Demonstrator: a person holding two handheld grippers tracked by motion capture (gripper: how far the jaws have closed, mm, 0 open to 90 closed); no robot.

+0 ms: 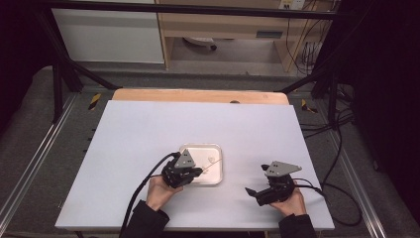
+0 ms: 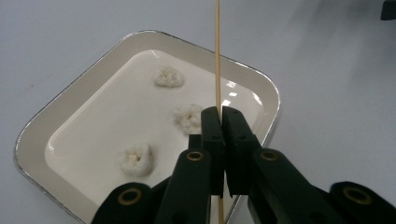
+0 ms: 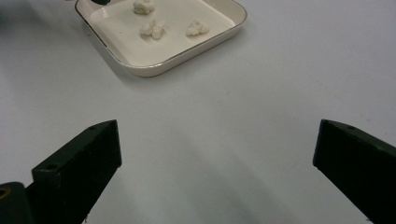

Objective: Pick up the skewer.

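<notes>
Three white popcorn-like pieces (image 2: 135,158) lie in the shallow cream tray (image 2: 56,121), all to the left of and below the left gripper's (image 2: 219,116) fingertips. That gripper's jaws are pressed together on a thin wooden skewer (image 2: 217,56), which runs straight out past the fingertips, over the tray's far rim and on above the table (image 2: 336,70). The nearest piece (image 2: 187,116) sits just beside the left finger; the skewer tip is out of frame.

Judgement: the step in hand looks like spearing a piece. To do it well, the skewer should be drawn back and tipped down so its point meets a piece from above; the pinch must stay firm so the stick does not swivel.

Clearances: the tray's raised rim lies directly under the skewer, and a low sweep could catch it. Open table surrounds the tray on every side.

Right gripper (image 3: 215,154): jaws spread wide, nothing between them, bare table beneath. The tray lies well ahead of its fingers and to their left, with ample room to approach and steady the rim.
</notes>
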